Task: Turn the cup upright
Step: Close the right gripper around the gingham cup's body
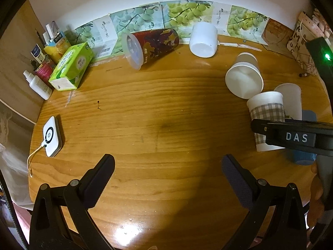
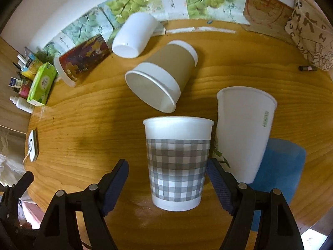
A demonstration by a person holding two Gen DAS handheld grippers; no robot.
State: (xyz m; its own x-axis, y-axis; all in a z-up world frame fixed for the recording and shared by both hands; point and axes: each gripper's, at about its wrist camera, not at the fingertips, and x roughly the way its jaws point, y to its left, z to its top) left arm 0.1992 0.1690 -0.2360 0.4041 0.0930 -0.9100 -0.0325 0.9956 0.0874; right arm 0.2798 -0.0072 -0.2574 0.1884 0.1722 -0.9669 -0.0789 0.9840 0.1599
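Observation:
A grey-checked paper cup (image 2: 177,160) stands upright on the wooden table (image 2: 93,129) between the fingers of my open right gripper (image 2: 166,181); the right finger (image 2: 218,181) is close to or touching it, the left one is apart. It also shows in the left wrist view (image 1: 267,112) behind the right gripper's arm. A tall white cup (image 2: 245,129) stands upright beside it. A brown-sleeved cup (image 2: 164,79), a white cup (image 2: 134,36) and a red printed cup (image 2: 83,59) lie on their sides. My left gripper (image 1: 168,173) is open and empty above bare table.
A blue object (image 2: 281,166) lies behind the tall white cup. A green tissue box (image 1: 71,66) and small bottles (image 1: 38,84) stand at the back left. A white charger pad (image 1: 52,136) lies near the left edge. Grape-print cartons (image 1: 183,14) line the wall.

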